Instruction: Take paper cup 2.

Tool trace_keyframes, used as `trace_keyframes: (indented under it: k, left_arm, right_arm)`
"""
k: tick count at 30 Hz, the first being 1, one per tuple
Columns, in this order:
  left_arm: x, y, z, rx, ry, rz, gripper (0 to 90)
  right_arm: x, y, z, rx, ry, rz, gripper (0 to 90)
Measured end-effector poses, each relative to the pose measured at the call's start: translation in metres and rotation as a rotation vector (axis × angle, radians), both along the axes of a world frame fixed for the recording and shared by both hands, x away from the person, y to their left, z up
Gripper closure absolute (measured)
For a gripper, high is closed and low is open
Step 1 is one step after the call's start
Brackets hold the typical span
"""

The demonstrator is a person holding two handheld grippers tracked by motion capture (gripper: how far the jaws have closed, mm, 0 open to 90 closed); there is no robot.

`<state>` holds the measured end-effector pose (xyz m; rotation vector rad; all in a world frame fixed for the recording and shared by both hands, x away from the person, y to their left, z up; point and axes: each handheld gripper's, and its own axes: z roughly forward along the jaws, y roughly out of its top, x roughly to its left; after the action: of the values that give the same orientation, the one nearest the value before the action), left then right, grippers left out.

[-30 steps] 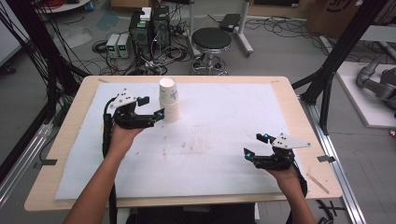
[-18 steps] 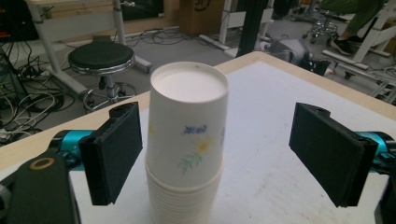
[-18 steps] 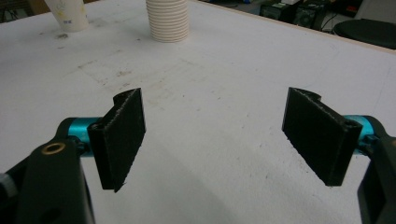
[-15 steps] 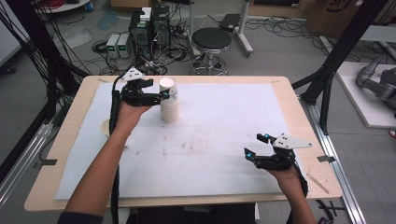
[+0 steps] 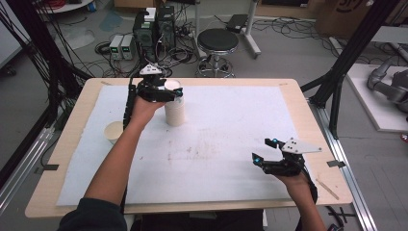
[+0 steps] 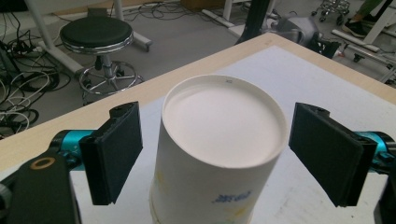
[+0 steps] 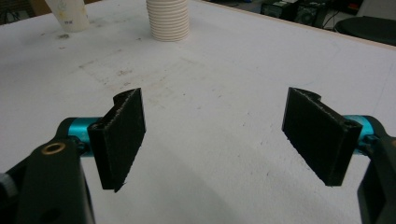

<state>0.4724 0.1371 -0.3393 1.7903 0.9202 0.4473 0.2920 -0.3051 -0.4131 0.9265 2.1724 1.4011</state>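
Note:
A stack of upturned white paper cups (image 5: 174,111) stands on the white mat toward the table's far left. My left gripper (image 5: 173,90) is at the top of the stack, one jaw on each side of the top cup (image 6: 219,140). The jaws have just been closing, but in the left gripper view a gap remains on both sides and the pads do not touch the cup. A single cup (image 5: 114,131) stands left of my left forearm. My right gripper (image 5: 263,149) rests open near the front right, with nothing between its jaws (image 7: 215,135). It faces the stack (image 7: 168,21) and the single cup (image 7: 67,14).
The white mat (image 5: 231,125) covers most of the wooden table (image 5: 317,144). A round stool (image 5: 218,41) and electronics boxes (image 5: 154,26) stand on the floor beyond the far edge. Black frame posts (image 5: 337,91) rise at the right side.
My left gripper has gone from the stack's left side, at mid height, up and back to the top cup. The single cup at the left has come into view. The right gripper has stayed still.

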Motion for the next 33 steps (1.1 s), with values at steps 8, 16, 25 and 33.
trace_keyframes:
  k: [8,16,25,33]
  left_arm:
    - [0.002,-0.002,-0.003,0.015,0.014,-0.016,30.9]
    - [0.003,0.0,-0.001,0.004,0.003,-0.022,32.1]
    - [-0.006,0.006,0.016,-0.028,-0.04,-0.012,33.1]
    - [-0.017,0.014,0.045,-0.06,-0.12,0.001,34.4]
  right_arm:
    - [0.0,-0.002,-0.001,0.003,0.007,-0.005,22.0]
    - [0.0,-0.001,-0.001,0.001,0.011,0.0,22.0]
    - [0.0,0.0,-0.002,0.001,0.011,0.002,22.1]
    - [0.0,0.002,-0.001,-0.005,0.011,0.008,22.1]
